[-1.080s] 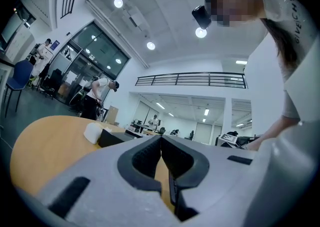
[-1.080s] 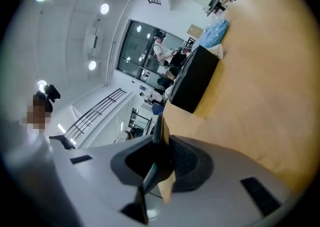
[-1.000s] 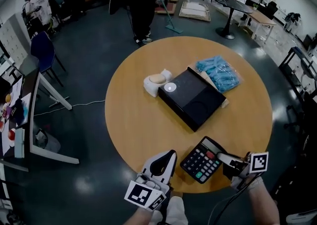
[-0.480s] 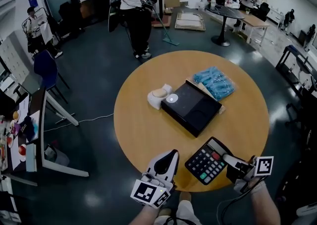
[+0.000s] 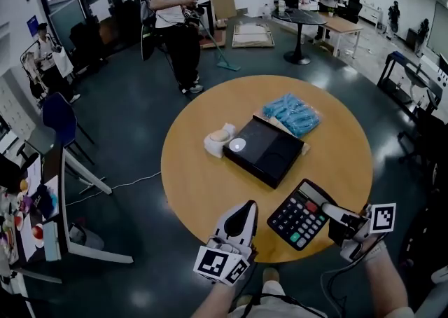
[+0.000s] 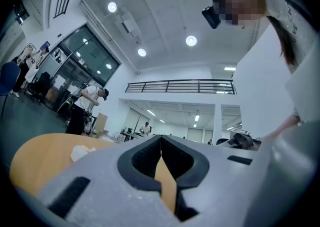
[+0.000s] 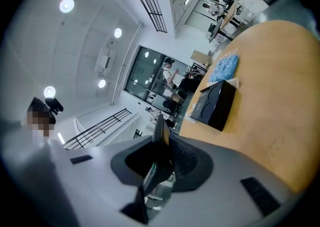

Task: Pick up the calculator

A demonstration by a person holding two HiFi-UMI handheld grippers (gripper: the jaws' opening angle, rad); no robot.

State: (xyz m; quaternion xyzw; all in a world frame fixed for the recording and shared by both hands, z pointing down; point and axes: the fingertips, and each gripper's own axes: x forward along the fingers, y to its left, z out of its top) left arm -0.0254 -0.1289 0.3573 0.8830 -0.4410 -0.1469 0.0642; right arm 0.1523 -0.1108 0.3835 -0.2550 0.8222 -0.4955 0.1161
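The calculator is black with grey keys plus a red and a green one. It hangs tilted over the near edge of the round wooden table. My right gripper is shut on its right edge. In the right gripper view the calculator shows edge-on, pinched between the jaws. My left gripper is to the calculator's left at the table's near rim, shut and holding nothing. In the left gripper view my left gripper's dark pads meet, with only tabletop beyond.
A flat black box lies mid-table on cardboard, with a blue plastic bag behind it and a white holder to its left. A person with a mop stands beyond the table. A desk stands at the left.
The right gripper has risen with the calculator in its grip, lifting it off the tabletop. The left gripper has also come up, still shut and with nothing in it.
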